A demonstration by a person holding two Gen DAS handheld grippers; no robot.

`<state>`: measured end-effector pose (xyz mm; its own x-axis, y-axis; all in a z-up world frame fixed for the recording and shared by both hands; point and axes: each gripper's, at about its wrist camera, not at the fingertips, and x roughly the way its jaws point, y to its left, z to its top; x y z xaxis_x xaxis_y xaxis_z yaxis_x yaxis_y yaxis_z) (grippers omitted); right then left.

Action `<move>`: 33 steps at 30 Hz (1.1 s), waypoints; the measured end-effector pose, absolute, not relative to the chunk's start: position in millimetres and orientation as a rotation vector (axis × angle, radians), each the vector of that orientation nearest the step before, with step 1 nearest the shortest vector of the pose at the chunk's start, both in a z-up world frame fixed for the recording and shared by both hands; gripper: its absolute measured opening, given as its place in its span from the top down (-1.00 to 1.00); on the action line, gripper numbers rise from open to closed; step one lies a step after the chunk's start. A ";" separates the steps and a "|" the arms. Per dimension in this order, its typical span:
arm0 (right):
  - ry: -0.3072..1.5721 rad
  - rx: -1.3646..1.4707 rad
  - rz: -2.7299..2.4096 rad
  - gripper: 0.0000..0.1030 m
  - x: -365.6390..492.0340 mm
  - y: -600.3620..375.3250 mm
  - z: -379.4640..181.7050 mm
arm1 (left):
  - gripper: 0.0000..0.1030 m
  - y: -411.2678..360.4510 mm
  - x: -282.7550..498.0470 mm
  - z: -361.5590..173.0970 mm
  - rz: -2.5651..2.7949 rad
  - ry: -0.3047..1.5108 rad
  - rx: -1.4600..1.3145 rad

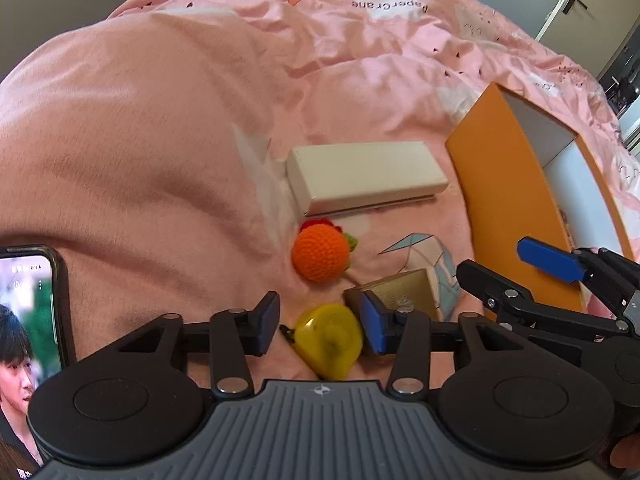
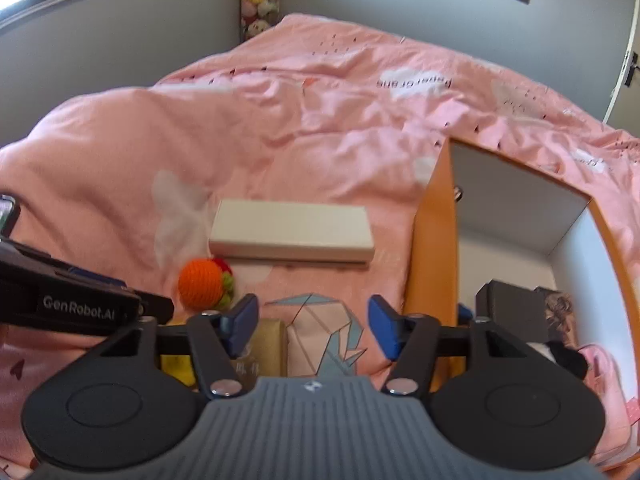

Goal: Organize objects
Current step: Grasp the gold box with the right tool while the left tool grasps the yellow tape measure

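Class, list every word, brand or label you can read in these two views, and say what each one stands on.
"PaperCrane": upside down, on the pink duvet.
"GenRobot.AI": on the left gripper's black body.
Gold box: printed characters, too blurred to read.
Phone: screen text too small to read.

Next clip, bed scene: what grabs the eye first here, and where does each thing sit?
The rumpled pink duvet fills both views, and the bright orange crocheted ball stands out at its middle, just in front of a long white box. To the right lies a large orange box, open, with a white inside. Nearest the camera, the left gripper has its blue-padded jaws either side of a yellow tape measure.
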<state>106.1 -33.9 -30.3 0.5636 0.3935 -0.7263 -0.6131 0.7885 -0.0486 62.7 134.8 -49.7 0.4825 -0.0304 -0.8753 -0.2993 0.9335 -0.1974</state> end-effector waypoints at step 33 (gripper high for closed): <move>0.977 -0.374 0.718 -0.15 110.7 -20.3 -78.8 | 0.01 133.6 79.9 -82.6 0.124 1.238 -0.319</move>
